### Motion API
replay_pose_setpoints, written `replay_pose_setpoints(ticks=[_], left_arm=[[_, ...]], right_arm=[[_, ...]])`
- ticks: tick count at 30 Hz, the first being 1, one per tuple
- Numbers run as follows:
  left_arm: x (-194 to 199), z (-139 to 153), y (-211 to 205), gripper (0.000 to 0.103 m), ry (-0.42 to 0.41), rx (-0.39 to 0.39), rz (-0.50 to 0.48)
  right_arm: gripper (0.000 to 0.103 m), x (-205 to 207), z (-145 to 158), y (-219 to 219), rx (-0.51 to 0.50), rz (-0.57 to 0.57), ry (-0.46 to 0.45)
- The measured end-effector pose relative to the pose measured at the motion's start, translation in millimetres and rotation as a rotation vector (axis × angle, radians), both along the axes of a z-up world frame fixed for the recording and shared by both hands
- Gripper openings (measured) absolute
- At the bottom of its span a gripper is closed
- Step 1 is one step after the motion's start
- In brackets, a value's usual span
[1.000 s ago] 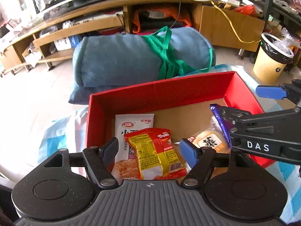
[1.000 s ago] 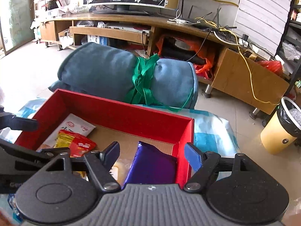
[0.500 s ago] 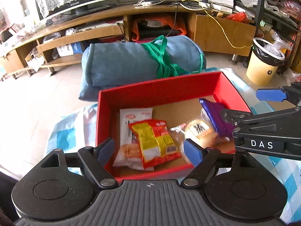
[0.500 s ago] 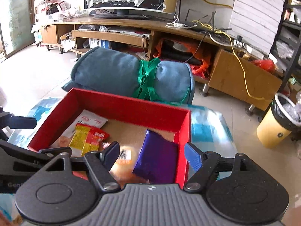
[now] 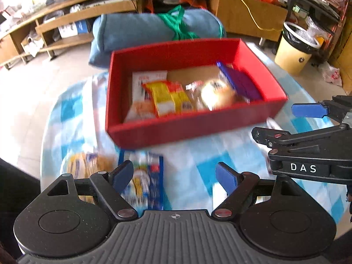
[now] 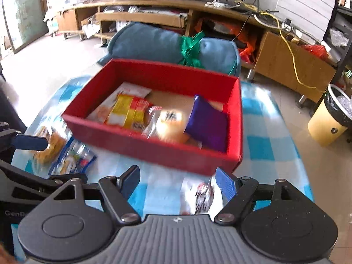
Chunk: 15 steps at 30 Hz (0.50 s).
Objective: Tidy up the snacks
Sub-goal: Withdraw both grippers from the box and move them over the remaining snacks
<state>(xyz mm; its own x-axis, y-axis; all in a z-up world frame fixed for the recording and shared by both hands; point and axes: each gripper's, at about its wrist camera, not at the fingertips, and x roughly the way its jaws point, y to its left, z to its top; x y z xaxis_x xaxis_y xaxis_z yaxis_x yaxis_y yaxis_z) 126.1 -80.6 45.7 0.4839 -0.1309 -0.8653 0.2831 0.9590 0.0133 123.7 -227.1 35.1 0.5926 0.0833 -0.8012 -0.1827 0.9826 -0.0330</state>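
Observation:
A red box [image 5: 193, 127] stands on the blue-checked cloth [image 5: 198, 158]. It holds a white packet [image 5: 145, 81], a yellow-red packet [image 5: 169, 98], a wrapped bun [image 5: 217, 92] and a purple packet [image 5: 239, 81]. On the cloth in front of the box lie a blue packet [image 5: 147, 182] and an orange-brown packet [image 5: 88, 162]. My left gripper [image 5: 173, 171] hovers above the blue packet; its jaws are opening with nothing gripped between them. My right gripper [image 6: 178, 176] is open over a white packet [image 6: 198, 193] that lies on the cloth and is not held.
A blue rolled bundle [image 5: 154, 30] tied with a green strap lies just behind the box. Beyond it stands a long wooden TV stand [image 6: 154, 15]. A yellow bin [image 6: 327, 121] sits on the floor to the right. The cloth's edge drops off on the left.
Both grippers have drawn back from over the box to its near side. The packets on the cloth have come into view. The left jaws have spread wider.

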Motion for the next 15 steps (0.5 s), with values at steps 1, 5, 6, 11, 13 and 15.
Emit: replay_pose_setpoints(ticks=[1, 5, 6, 11, 13, 15], left_arm=[[-4.6, -2.3, 1.5, 0.087, 0.010, 0.001, -0.002], [-21.0, -12.4, 7.1, 0.088, 0.056, -0.002, -0.011], [-24.1, -14.5, 8.5, 0.088, 0.066, -0.003, -0.013], [-37.3, -21.6, 12.8, 0.088, 0.094, 0.007, -0.020], [-42.0, -23.4, 13.8, 0.088, 0.099, 0.011, -0.021], [-44.8, -25.3, 15.1, 0.088, 0.106, 0.013, -0.022]], right_arm=[[0.071, -4.2, -2.0, 1.9, -0.004, 0.005, 0.009], [0.071, -21.0, -10.2, 7.9, -0.007, 0.013, 0.040], [0.071, -23.7, -11.9, 8.8, -0.006, 0.012, 0.047], [0.071, -35.6, -18.4, 14.8, -0.006, 0.015, 0.073], [0.071, -39.1, -20.3, 16.7, -0.008, 0.018, 0.080], [0.071, -42.1, -21.9, 18.2, -0.013, 0.019, 0.089]])
